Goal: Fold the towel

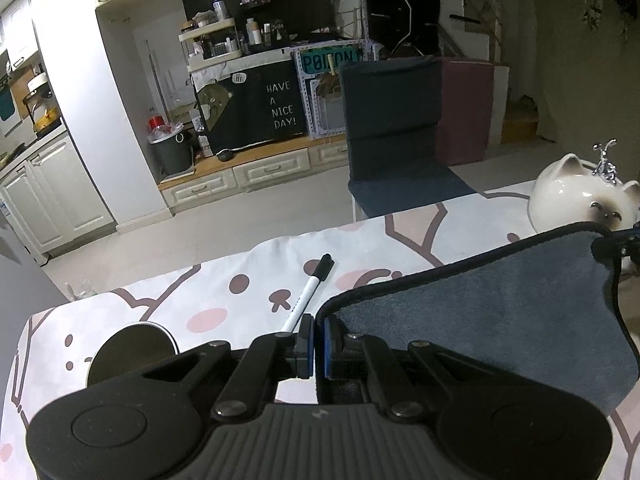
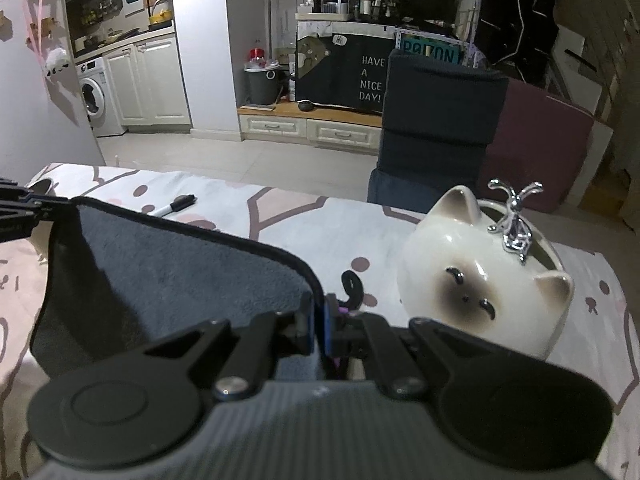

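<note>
Left wrist view. Left gripper is closed on a corner of the towel; the blue pads are pressed together with the black hem clamped between them. The towel is grey-blue with a dark bound edge. It is lifted off the table and stretches to the right, its top edge rising to the right gripper at the frame's right margin, which pinches the far corner. The cloth sags between the two grip points, and its lower part hangs at lower right. A marker, white barrel with black cap, lies on the patterned tablecloth just beyond the left fingers, cap pointing away. A round dark disc sits to the left of the gripper. A cat jar stands at the far right of the table, behind the towel's top edge. A dark chair stands beyond the table.

Right wrist view. Right gripper is closed on the other towel corner; the hem runs into the shut pads. From here the towel spreads left, held up, top edge climbing to the left gripper at the left margin, which clamps that corner. The cat jar, with a silver figure on its rim, stands just right of the gripper, near it; I cannot tell whether they touch. The marker lies past the towel's top edge. The table shows between towel and jar.
</note>
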Available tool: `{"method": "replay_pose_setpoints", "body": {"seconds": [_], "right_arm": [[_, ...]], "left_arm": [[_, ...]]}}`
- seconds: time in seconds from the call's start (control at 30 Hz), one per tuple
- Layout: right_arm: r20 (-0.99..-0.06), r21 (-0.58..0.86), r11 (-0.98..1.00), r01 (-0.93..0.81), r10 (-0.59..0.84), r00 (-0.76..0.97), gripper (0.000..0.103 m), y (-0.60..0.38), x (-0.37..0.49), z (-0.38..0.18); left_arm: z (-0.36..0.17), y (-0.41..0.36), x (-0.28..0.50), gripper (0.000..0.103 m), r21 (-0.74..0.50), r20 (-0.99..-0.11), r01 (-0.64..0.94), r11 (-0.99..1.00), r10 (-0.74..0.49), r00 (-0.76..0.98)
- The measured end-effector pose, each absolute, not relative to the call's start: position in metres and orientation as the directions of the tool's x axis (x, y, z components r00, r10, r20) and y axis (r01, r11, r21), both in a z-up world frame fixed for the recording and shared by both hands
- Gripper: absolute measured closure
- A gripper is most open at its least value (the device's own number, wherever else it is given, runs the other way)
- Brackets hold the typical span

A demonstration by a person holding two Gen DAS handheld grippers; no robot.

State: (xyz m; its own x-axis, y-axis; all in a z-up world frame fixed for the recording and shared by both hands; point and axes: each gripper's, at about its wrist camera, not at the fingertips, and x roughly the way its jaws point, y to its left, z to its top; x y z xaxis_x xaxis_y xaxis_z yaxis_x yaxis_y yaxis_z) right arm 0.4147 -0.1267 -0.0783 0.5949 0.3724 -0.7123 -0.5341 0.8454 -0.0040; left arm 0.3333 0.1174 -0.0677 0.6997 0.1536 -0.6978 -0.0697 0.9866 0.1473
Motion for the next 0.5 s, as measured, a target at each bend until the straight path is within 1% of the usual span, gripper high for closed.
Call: {"method": "replay_pose_setpoints", "body": {"seconds": [0.43, 0.5], "right_arm": [[-0.725, 0.004, 0.855, -0.518, 0.359, 0.587, 0.097, -0.122, 0.427, -0.085], [-0.721, 0.019, 0.859, -0.512, 0.366, 0.588, 0.093, -0.122, 0.427, -0.085]], "left_arm": [[-0.081, 0.116, 0.348, 0.097, 0.129, -0.71, -0.072, 0.989, 0.143, 0.69], [-0.085, 0.114, 0.35, 0.092, 0.127, -0.717, -0.072, 0.989, 0.142, 0.683]]}}
